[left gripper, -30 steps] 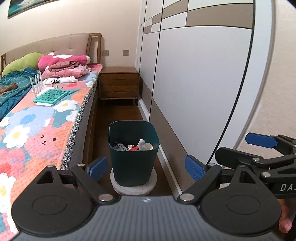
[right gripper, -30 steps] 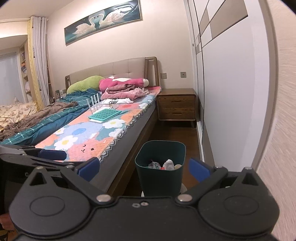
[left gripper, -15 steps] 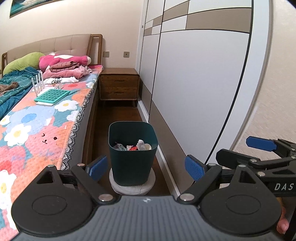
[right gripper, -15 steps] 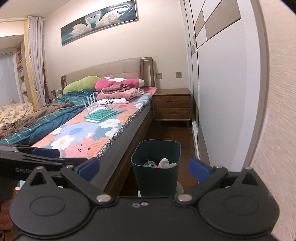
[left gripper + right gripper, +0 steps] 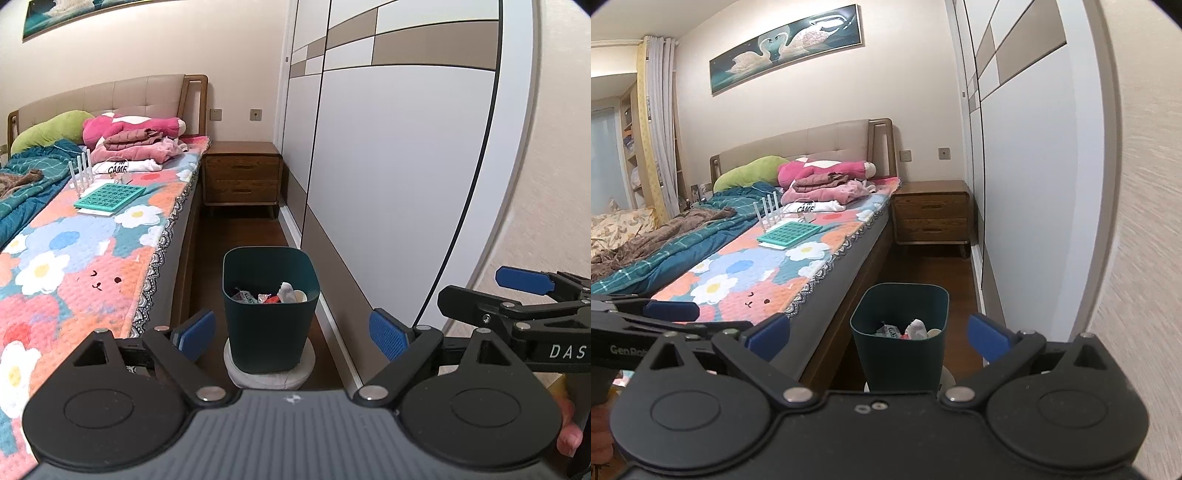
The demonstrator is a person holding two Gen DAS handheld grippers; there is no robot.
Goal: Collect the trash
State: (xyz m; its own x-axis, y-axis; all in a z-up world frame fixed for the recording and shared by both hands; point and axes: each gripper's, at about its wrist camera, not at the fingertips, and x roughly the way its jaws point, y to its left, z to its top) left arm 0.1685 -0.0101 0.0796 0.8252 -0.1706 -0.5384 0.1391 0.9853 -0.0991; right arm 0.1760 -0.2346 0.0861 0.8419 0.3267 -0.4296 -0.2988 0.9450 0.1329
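A dark green trash bin [image 5: 269,317] stands on a white round base [image 5: 271,371] on the wooden floor between the bed and the wardrobe. It holds wrappers and crumpled paper [image 5: 273,295]. The bin also shows in the right wrist view [image 5: 901,339]. My left gripper [image 5: 291,334] is open and empty, in front of the bin and apart from it. My right gripper [image 5: 879,334] is open and empty, also short of the bin. The right gripper shows at the right edge of the left wrist view [image 5: 517,295]; the left gripper shows at the left edge of the right wrist view [image 5: 657,314].
A bed [image 5: 85,251] with a flowered blanket runs along the left, with a teal tray [image 5: 109,195], white tubes and folded clothes on it. A wooden nightstand [image 5: 242,179] stands at the far end. A sliding wardrobe [image 5: 388,166] lines the right side.
Both grippers have drawn back and risen a little, so the bin looks slightly smaller and farther. Both stay open and empty.
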